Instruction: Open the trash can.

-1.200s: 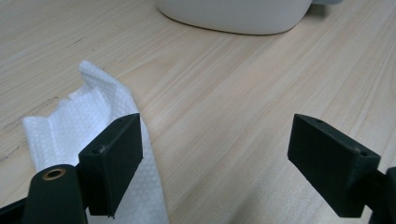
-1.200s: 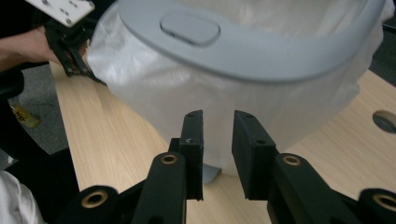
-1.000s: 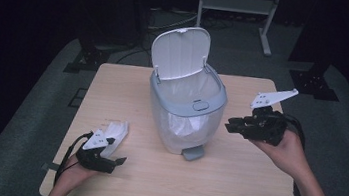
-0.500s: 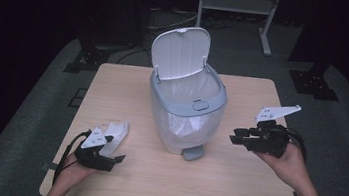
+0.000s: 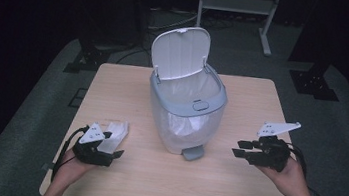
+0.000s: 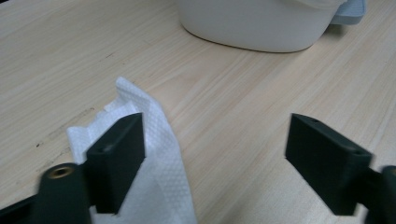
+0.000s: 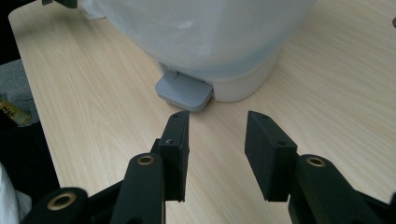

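Right gripper point(image 5: 242, 151) has dropped from beside the bin point(image 5: 186, 109) rim to table point(image 5: 232, 185) level; its fingers have just been opening, about half apart, nothing between them, aimed at the pedal point(image 7: 183, 91). Left gripper point(image 5: 109, 154) fingers wide, straddling one edge of the napkin point(image 6: 154, 154) lying flat. Lid up; likely napkin pickup next.

I could read no text, label, brand, number or sign anywhere in these views — the pedal bin point(image 5: 186, 112), its raised lid point(image 5: 180, 52) and the table point(image 5: 129, 80) all looked plain from where I sat. A yellowish scrap point(image 7: 10, 112) lay on the floor in the right gripper view — its markings were too blurred to make out.
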Available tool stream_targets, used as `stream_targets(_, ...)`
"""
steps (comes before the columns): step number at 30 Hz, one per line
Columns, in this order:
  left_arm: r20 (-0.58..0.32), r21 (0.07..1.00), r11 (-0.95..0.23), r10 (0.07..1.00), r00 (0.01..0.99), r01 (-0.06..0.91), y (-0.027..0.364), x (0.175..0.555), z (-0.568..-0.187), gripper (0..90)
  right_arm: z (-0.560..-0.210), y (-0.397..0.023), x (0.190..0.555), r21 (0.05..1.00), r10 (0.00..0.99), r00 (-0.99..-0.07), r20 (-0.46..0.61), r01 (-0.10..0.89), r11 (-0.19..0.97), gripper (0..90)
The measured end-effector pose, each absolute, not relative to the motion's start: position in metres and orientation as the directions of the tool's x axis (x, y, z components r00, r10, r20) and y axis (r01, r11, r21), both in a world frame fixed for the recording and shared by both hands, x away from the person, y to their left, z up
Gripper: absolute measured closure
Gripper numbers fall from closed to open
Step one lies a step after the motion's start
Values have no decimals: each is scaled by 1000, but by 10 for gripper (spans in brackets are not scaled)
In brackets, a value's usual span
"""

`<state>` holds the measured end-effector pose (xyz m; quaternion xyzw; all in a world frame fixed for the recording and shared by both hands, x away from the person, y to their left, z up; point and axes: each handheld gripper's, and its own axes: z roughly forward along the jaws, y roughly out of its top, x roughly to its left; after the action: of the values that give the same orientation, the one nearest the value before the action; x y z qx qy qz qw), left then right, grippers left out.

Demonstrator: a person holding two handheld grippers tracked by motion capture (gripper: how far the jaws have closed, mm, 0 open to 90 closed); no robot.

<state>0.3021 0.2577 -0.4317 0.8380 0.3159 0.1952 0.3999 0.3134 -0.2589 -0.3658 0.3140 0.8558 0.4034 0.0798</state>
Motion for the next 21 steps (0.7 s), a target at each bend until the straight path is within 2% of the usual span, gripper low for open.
stream_targets(5,83,778,-495,691,719,386,262,305,-433,229,-376,-263,311,744,605,-786,125,478,467,590)
stream_targets(11,84,757,-504,707,702,416,271,315,-437,303,-387,-265,307,740,606,-784,135,487,465,588)
stream_targets(16,78,743,-499,726,683,446,277,325,-441,311,-396,-266,304,735,605,-783,143,494,465,587)
stream_targets(21,58,724,-502,728,683,474,280,334,-445,393,-407,-269,301,728,606,-780,158,506,462,585)
